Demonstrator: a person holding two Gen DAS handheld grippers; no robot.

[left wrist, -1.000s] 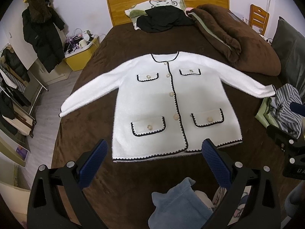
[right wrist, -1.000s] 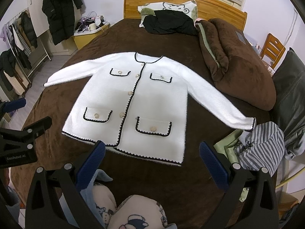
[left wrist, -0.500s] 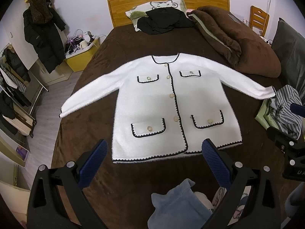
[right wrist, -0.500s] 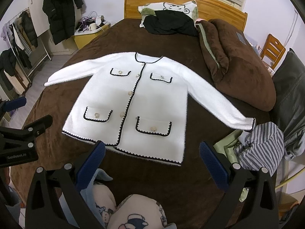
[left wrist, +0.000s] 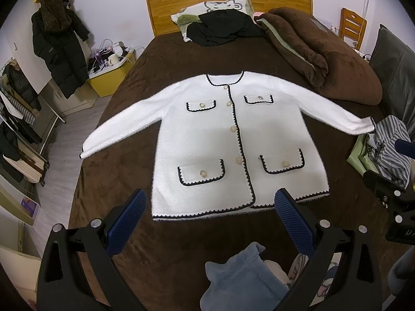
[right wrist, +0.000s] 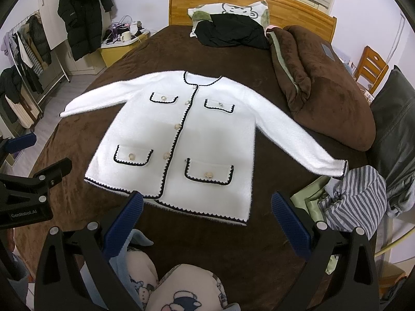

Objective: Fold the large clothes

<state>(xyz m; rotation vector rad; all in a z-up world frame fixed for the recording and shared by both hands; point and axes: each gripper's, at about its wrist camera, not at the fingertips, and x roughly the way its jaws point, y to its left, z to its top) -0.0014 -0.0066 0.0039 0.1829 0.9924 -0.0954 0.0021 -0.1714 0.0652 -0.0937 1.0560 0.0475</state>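
A white fuzzy cardigan (left wrist: 233, 140) with black trim, buttons and four pockets lies flat and buttoned on the brown bed (left wrist: 109, 186), both sleeves spread out. It also shows in the right wrist view (right wrist: 181, 140). My left gripper (left wrist: 210, 202) is open and empty, held above the bed just short of the cardigan's hem. My right gripper (right wrist: 207, 203) is open and empty, held over the hem on the right half. Neither touches the cloth.
A rolled brown blanket (left wrist: 324, 59) lies at the bed's far right. A black garment (left wrist: 223, 28) sits on a pillow (left wrist: 228, 2) by the wooden headboard. Striped and green clothes (right wrist: 358, 197) are piled at the right edge. A yellow box (left wrist: 111, 77) stands left of the bed.
The left gripper's view has drifted back and up a little, so the cardigan sits slightly lower in it. Nothing on the bed moved. Both grippers stayed open.
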